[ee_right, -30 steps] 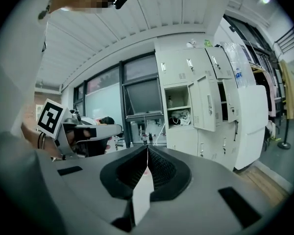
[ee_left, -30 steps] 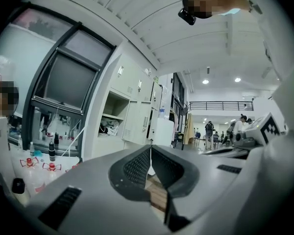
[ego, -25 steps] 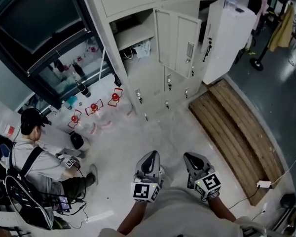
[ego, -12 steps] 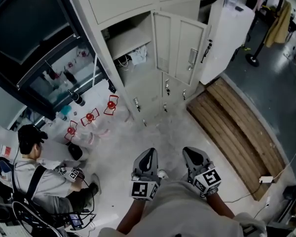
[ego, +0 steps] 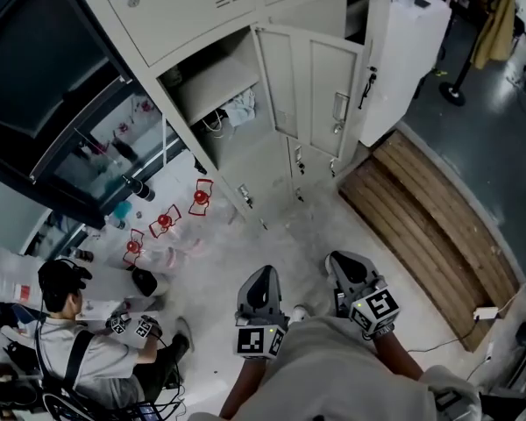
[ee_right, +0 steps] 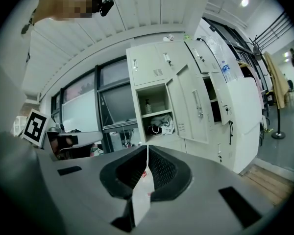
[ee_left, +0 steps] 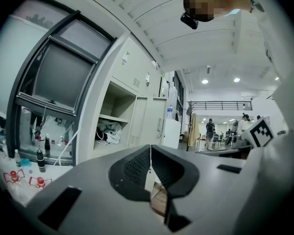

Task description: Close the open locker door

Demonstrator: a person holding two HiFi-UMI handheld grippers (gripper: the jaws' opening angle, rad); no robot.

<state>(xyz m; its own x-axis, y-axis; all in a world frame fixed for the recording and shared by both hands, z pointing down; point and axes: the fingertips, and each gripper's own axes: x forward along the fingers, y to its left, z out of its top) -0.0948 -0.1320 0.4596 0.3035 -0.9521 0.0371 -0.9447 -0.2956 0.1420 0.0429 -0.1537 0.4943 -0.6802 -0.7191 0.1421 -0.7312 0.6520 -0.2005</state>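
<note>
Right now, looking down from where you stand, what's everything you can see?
Lockers: one bank, cream, top centre.
Open locker door: one, cream, swung out to the right.
Bundle: one, white, on the open locker's shelf.
White cabinet: one, right of the lockers.
Wooden boards: one platform, brown, on the floor at right.
Red items: three, on the floor left of the lockers.
Window: one, dark frame, upper left.
Seated person: one, grey top, bottom left.
Left tool: one, grey, shut and empty, bottom centre.
Right tool: one, grey, shut and empty, beside it.
</note>
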